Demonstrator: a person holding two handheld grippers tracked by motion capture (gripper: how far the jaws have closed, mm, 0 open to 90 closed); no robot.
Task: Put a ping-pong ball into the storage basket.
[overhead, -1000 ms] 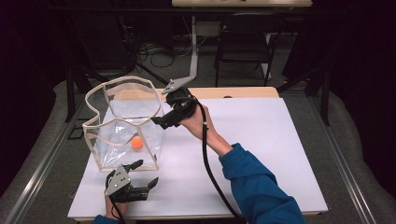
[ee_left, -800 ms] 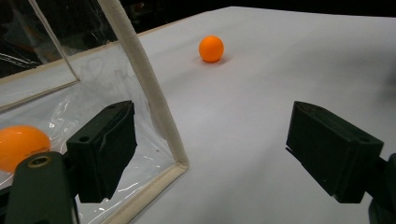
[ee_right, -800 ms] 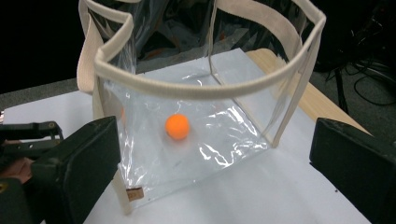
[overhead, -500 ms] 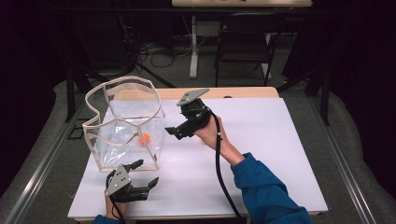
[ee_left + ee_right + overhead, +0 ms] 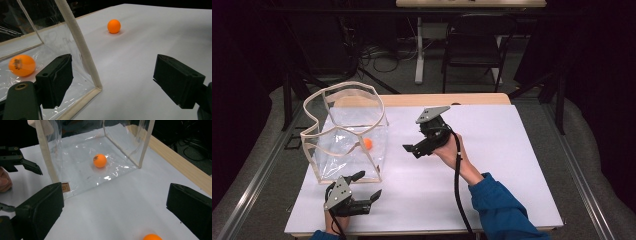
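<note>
At the near left of the white counter (image 5: pixel 512 165), our left gripper (image 5: pixel 367 190) rests with its jaws released and nothing between them, just beside the near corner of a clear plastic bag (image 5: pixel 344 135) that stands upright on a pale fabric frame. Inside, on the bag's floor, lies an orange ball (image 5: pixel 368 144). The bag looks light and flimsy, so we judge a nudge from that gripper could tip it or fold a wall in and let the ball roll out.

To the right, our right gripper (image 5: pixel 414 149) hangs above the counter, jaws spread wide and empty, aimed toward the bag. In the right gripper view a second ball (image 5: pixel 152 237) lies loose on the counter just under it. A careless closing could flick that ball away across the smooth surface.
</note>
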